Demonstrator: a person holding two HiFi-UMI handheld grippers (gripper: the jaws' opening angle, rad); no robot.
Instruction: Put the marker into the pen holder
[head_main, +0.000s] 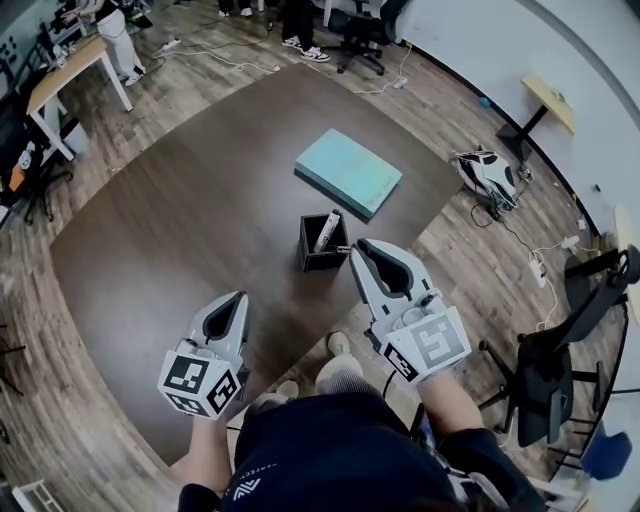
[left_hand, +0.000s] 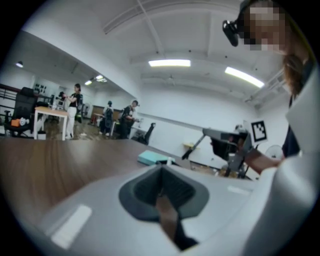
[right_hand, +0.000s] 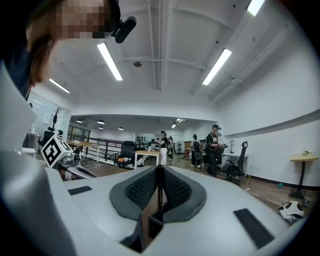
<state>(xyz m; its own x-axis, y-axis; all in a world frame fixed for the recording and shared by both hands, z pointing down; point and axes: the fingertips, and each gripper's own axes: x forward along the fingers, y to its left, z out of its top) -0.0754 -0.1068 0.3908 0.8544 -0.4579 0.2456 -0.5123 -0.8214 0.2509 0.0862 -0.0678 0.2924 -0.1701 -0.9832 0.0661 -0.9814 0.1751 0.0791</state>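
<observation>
Both tools, left gripper (head_main: 236, 303) and right gripper (head_main: 366, 250), show jaws pressed together on nothing. Tilted marker (head_main: 326, 231) stands inside pen holder (head_main: 318, 258) on table (head_main: 180, 230), apparently seated. Judgement: draw the right gripper clear without nudging the pen holder. Its walls hide the marker's lower end.

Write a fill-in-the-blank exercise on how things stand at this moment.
The white marker stands ____ the black square pen holder. The left gripper and the right gripper both have jaws that are ____. The gripper nearer the pen holder is the ____ one.
Missing words: inside; shut; right.
</observation>
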